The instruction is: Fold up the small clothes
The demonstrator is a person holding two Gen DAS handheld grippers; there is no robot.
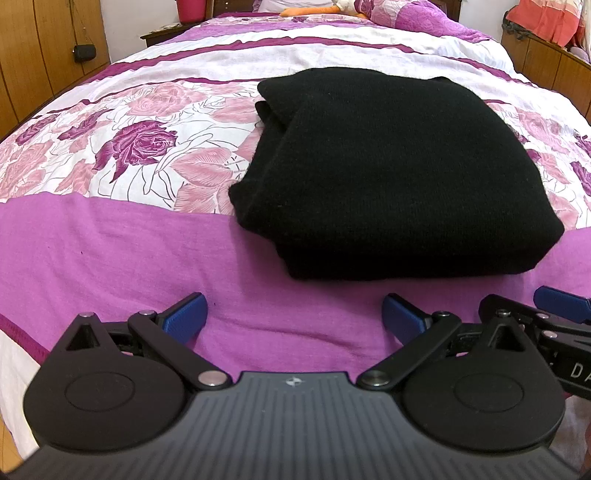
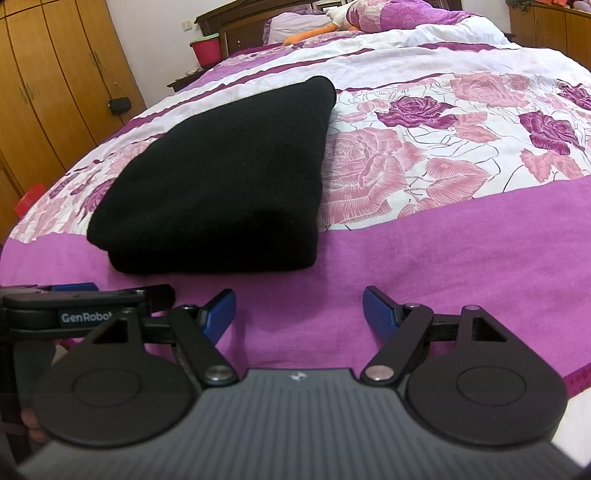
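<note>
Both wrist views sit low, side by side, sharing the black garment (image 1: pixel 388 177) ahead.

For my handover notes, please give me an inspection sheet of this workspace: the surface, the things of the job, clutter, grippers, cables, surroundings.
Surface: bed with a purple band and rose-print cover, lightly wrinkled.
Job's things: black garment, folded into a thick rectangular stack, lying flat on the cover.
Clutter: nothing seen near the garment; an orange item lies by the pillows.
Grippers: left gripper open, empty; right gripper open, empty; both short of the garment.
Cables: a thin cord hangs on the wardrobe to a small black object.
Surroundings: red bucket beside the headboard.
</note>
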